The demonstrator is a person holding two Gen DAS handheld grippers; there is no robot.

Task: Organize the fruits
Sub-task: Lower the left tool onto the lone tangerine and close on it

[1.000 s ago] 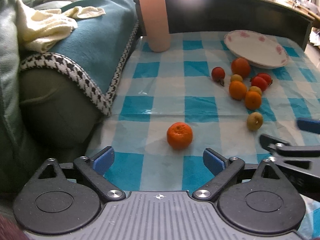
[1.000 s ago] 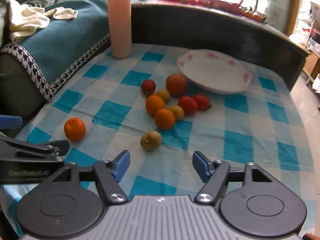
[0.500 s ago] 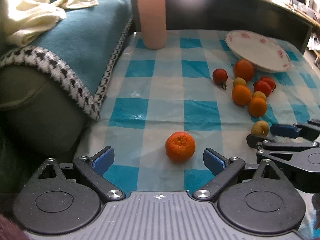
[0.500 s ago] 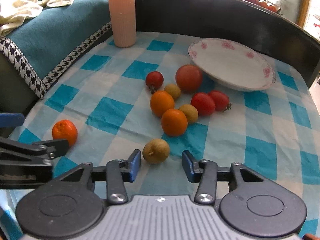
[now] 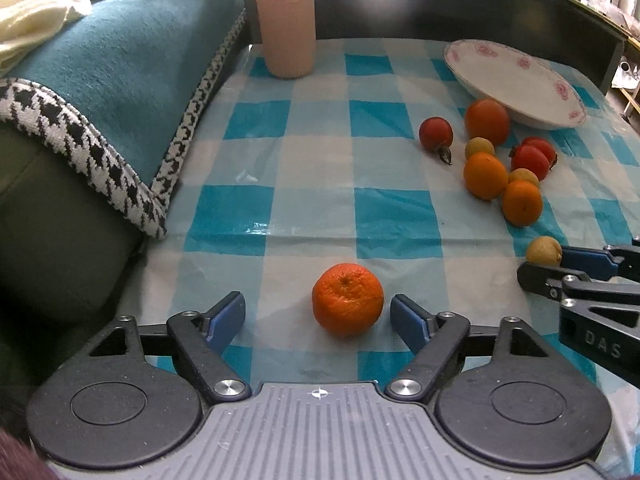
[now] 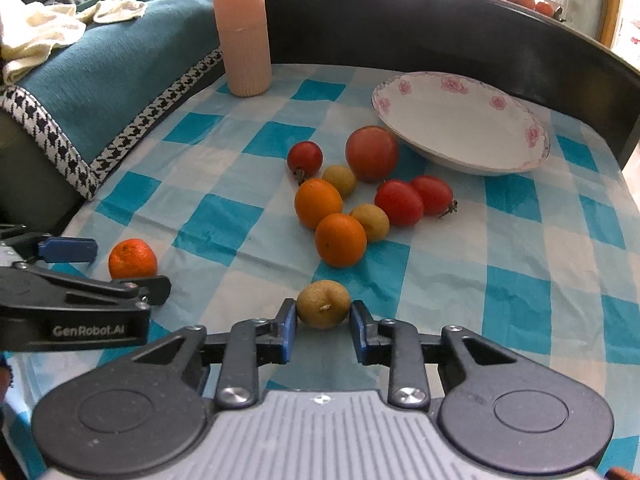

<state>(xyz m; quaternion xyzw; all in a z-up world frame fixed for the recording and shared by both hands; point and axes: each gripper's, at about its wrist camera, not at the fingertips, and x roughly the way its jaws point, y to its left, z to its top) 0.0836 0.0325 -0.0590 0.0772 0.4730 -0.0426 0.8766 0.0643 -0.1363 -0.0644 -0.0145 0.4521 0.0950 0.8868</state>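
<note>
A wrinkled mandarin [image 5: 346,300] lies on the blue checked cloth between the fingers of my left gripper [image 5: 318,316], which is open with a gap on each side. In the right wrist view the same mandarin [image 6: 132,259] sits inside the left gripper [image 6: 124,267]. My right gripper [image 6: 323,322] is shut on a small yellow-brown fruit [image 6: 323,309] that rests on the cloth, a pad touching each side. From the left wrist this fruit [image 5: 543,251] shows at the right gripper [image 5: 556,266]. A white plate with pink flowers [image 6: 460,165] stands empty at the back right.
A cluster of oranges [image 6: 340,240], tomatoes [image 6: 400,202] and small yellow fruits [image 6: 370,222] lies in front of the plate. A tall pink ribbed bottle [image 6: 240,32] stands at the back left. A teal blanket [image 5: 120,60] borders the left side, a dark raised edge [image 6: 400,28] the back.
Both grippers moved forward and down. The right fingers narrowed onto the yellow-brown fruit. The left gripper advanced until the mandarin lay between its open fingers.
</note>
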